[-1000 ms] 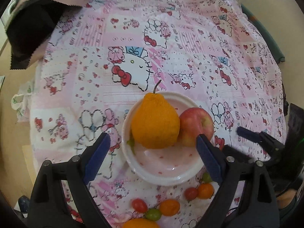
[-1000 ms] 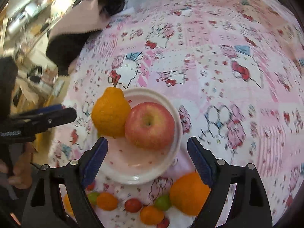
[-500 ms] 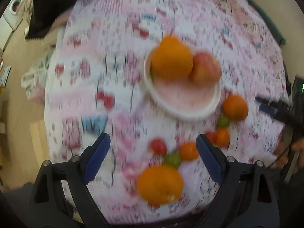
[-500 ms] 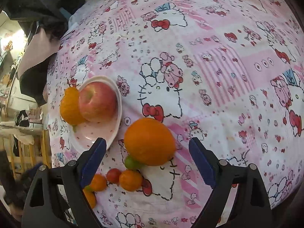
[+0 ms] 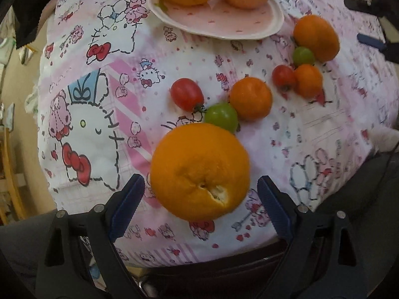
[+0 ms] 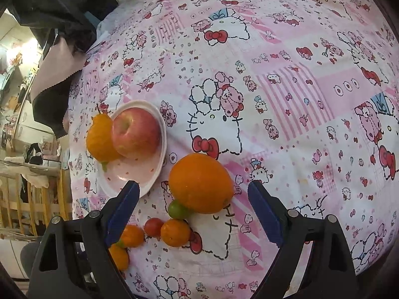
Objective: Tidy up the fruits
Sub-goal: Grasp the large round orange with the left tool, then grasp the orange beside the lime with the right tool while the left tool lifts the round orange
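Both grippers are spread wide and holding nothing: the left gripper [image 5: 200, 194] frames a big orange [image 5: 199, 172] lying well short of the pink plate [image 5: 224, 22], the right gripper [image 6: 193, 199] another orange [image 6: 200, 183] just beside that plate [image 6: 139, 174].

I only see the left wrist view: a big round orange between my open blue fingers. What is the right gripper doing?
Observer: The right gripper is open, lined up on the other large round orange, its blue pads not touching it.
Operator: My view crops the pink plate's far side. What's on it?
Observer: On the pink plate, a red apple sits dimple-up, touching a bumpy, stemmed orange citrus at the rim.
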Action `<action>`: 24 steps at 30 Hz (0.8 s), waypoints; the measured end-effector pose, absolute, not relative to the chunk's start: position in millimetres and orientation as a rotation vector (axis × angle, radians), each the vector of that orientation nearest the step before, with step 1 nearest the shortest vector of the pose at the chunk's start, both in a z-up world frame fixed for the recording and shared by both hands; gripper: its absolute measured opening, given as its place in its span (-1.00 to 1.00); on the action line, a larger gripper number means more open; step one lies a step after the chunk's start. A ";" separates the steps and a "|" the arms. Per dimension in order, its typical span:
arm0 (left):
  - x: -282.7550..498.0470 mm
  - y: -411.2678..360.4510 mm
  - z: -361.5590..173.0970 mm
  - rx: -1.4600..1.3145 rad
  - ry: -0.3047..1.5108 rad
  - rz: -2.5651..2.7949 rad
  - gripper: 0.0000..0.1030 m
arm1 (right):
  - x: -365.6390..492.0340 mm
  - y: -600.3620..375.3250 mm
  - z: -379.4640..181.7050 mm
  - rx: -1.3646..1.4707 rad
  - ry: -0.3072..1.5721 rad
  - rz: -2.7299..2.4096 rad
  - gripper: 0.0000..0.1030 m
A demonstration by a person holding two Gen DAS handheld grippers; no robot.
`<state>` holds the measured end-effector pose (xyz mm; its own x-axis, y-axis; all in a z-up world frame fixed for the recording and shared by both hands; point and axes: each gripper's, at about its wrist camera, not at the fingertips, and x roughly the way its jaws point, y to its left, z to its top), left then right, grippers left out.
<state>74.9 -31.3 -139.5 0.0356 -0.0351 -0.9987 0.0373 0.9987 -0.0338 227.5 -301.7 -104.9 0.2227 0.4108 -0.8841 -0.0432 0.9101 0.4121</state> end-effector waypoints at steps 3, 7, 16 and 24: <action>73.2 -34.1 -141.2 0.006 1.512 -0.068 0.57 | 229.2 -296.0 -116.4 0.312 1.357 0.321 0.77; 66.8 -43.6 -139.1 0.066 1.481 -0.095 0.47 | 233.7 -286.9 -135.9 0.286 1.420 0.314 0.77; 59.0 -39.7 -117.2 -0.056 1.446 -0.124 0.43 | 235.3 -317.3 -153.8 0.466 1.489 0.261 0.75; 53.7 -24.3 -93.7 -0.112 1.409 -0.187 0.43 | 231.2 -312.9 -156.3 0.251 1.521 0.306 0.59</action>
<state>53.7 -24.3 -93.7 0.1500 -0.1961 -0.9691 0.0637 0.9800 -0.1884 231.2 -312.9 -156.3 0.0246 0.3496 -0.9366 -0.0402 0.9364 0.3485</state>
